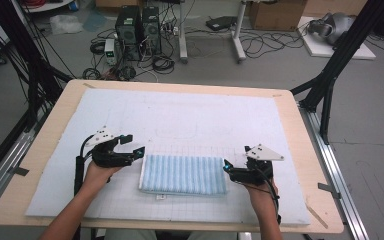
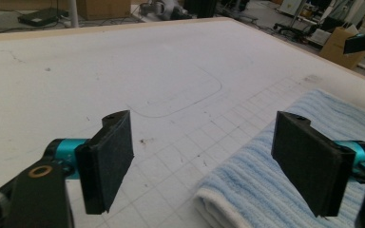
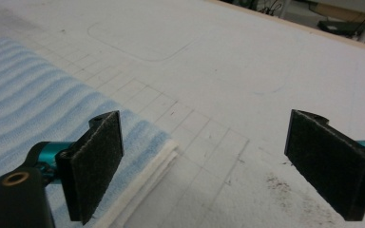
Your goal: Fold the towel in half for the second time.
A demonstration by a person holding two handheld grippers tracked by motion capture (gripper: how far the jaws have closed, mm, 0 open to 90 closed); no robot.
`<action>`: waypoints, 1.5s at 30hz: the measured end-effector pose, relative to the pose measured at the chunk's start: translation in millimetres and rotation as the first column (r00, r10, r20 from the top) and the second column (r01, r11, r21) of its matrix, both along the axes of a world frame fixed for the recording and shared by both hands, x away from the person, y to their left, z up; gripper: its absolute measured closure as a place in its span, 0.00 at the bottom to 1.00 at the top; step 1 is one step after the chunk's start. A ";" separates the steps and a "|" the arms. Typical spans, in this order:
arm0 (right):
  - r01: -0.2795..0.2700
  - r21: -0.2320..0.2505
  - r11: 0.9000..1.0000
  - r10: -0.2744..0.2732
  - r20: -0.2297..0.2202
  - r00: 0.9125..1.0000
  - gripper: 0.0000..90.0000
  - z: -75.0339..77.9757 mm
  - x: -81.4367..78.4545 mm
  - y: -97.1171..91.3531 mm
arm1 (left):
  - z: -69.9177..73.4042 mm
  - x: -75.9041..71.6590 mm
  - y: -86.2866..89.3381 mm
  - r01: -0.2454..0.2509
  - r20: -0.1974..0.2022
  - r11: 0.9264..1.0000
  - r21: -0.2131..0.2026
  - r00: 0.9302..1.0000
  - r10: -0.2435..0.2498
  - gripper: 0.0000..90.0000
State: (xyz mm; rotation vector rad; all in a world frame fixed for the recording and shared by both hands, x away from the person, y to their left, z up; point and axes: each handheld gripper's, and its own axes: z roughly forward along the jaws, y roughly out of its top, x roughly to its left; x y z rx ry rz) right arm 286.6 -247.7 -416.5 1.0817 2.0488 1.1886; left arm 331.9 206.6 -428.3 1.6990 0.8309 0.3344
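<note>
A folded light-blue striped towel (image 1: 183,174) lies flat on the white gridded mat (image 1: 180,115), near the front. My left gripper (image 1: 132,145) hovers just off the towel's left end, jaws wide apart with nothing between them. In the left gripper view the towel's folded corner (image 2: 252,183) lies below and between the pads (image 2: 109,156) of the left gripper (image 2: 203,118), untouched. My right gripper (image 1: 228,169) sits at the towel's right end, open as well. In the right gripper view the towel's edge (image 3: 28,95) runs under the left pad (image 3: 97,166) of the right gripper (image 3: 205,118); bare mat is between the pads.
The mat covers a wooden table (image 1: 307,150). A faint rounded outline (image 1: 180,131) is drawn on the mat behind the towel. Beyond the far edge are computer towers (image 1: 139,30), floor cables and black frame poles (image 1: 330,75) at both sides.
</note>
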 end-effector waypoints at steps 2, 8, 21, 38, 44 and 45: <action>-0.002 -0.010 1.000 0.002 0.012 1.000 0.13 1.8 -1.7 -4.3 | 1.8 -2.1 4.0 -0.006 0.006 1.000 -0.009 1.000 0.006 0.20; -0.003 0.009 1.000 0.003 0.016 1.000 0.13 2.6 -5.2 -17.5 | 9.6 -5.7 13.7 -0.022 0.051 0.999 -0.025 0.998 0.024 0.20; 0.048 0.018 0.999 -0.048 0.035 0.998 0.13 9.0 -14.5 -32.7 | 13.4 -12.1 21.8 -0.036 0.080 0.999 -0.026 0.996 0.038 0.21; 0.062 0.021 0.998 -0.062 0.037 0.997 0.13 9.7 -14.9 -33.5 | 15.2 -13.5 22.3 -0.035 0.088 0.999 -0.021 0.995 0.037 0.22; 0.070 0.032 0.997 -0.071 0.038 0.997 0.13 10.4 -15.2 -35.8 | 14.7 -12.9 22.0 -0.041 0.084 0.999 -0.022 0.996 0.042 0.22; 0.071 0.031 0.997 -0.072 0.037 0.997 0.13 10.2 -15.1 -36.1 | 14.5 -12.8 22.0 -0.041 0.084 0.999 -0.021 0.996 0.043 0.22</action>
